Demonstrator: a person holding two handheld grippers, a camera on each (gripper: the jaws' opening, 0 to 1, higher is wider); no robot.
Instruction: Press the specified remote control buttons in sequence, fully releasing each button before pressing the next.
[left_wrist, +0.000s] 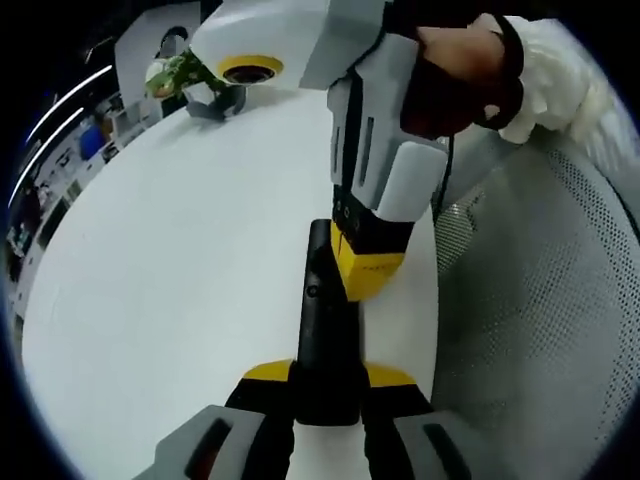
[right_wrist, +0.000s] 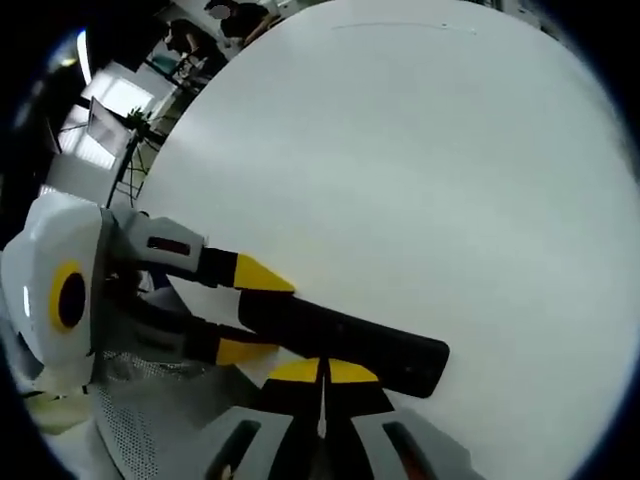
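Remote control (left_wrist: 322, 340), a slim black bar, lies on the round white table (left_wrist: 180, 260) near its edge and sits clamped between the yellow-tipped jaws of the left gripper (left_wrist: 327, 395), which rise from six o'clock in the left gripper view and squeeze its near end from both sides. From twelve o'clock in that view the right gripper (left_wrist: 372, 272) comes down, its yellow tips resting against the remote's right flank about midway along, just beside a small button on the top face; whether the tips actually press a button cannot be told. A hand (left_wrist: 455, 75) in a dark glove with a white sleeve holds that gripper's grey and white body. In the right gripper view the right gripper (right_wrist: 322, 372) shows its two yellow tips drawn together with only a hairline seam between them, touching the long side of the remote control (right_wrist: 345, 345), which runs from nine toward three o'clock. The left gripper (right_wrist: 245, 310) enters there from nine o'clock, one yellow finger above and one below the remote's end. At eleven o'clock in the left gripper view a small potted plant (left_wrist: 185, 80) stands on the far side of the table, and a white perforated chair (left_wrist: 540, 300) fills the three o'clock side beyond the table's edge.
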